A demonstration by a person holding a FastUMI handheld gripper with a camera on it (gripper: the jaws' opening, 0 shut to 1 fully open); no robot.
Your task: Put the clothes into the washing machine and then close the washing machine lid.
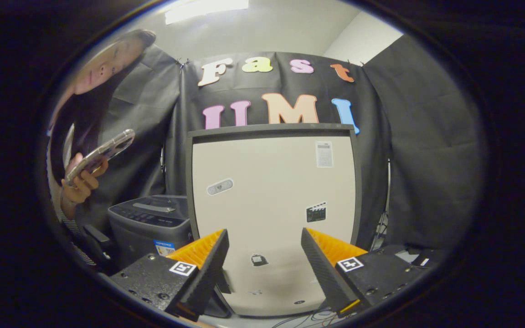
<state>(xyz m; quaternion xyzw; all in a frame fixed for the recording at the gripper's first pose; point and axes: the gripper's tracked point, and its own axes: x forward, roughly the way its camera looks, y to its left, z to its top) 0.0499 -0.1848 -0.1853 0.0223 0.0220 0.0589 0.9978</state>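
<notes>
Holding my gripper [265,264] with fingers apart on nothing, beige board [271,218] ahead between them, washing machine [151,223] beside its left edge, person's hand [80,182] holding phone [100,155].

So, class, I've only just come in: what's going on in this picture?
A handheld gripper is held up with its fingers apart and nothing between them, facing a tall beige panel with stickers on it. A small grey washing machine, lid down, stands beside the panel. Next to it a person's hand holds a phone. No clothes are in sight yet.
</notes>
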